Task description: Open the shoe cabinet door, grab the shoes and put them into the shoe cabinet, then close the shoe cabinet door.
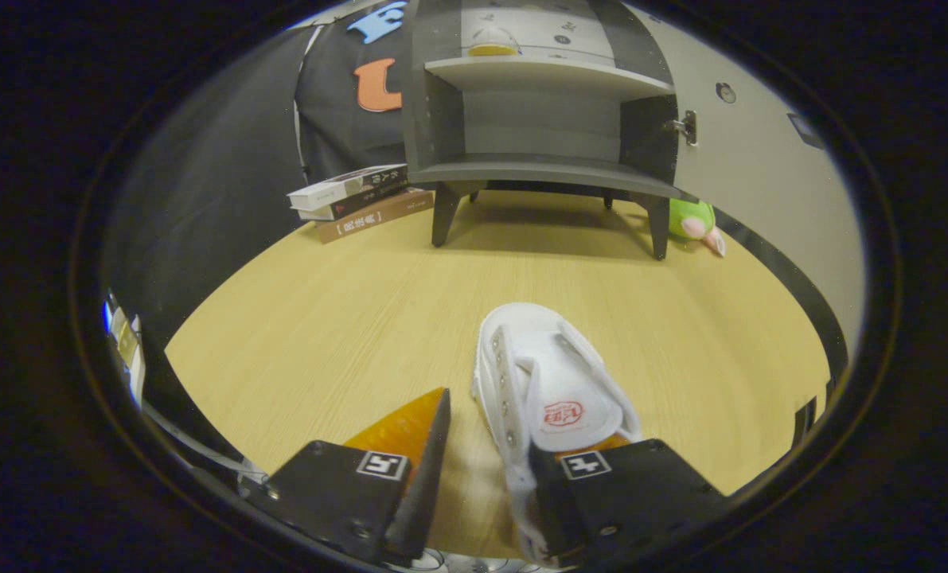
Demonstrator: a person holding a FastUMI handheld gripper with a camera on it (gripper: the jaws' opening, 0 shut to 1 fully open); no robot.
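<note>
White shoe [549, 382] on bench [322, 334]; gripper [489, 446] spread wide, right finger over its heel; cabinet [537, 119] door open beyond.

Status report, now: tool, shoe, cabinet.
Tool open, one finger over the white shoe, not clamped. Shoe cabinet beyond, door open. Wooden floor between, nothing blocking.

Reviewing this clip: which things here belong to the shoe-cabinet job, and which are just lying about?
Job:
- shoe, white, on the table by the open gripper; right finger over its heel side, left finger apart from it
- cabinet
- door, swung open

Lying about:
- books, stacked left of the cabinet
- plush toy, by its right leg
- table
</note>
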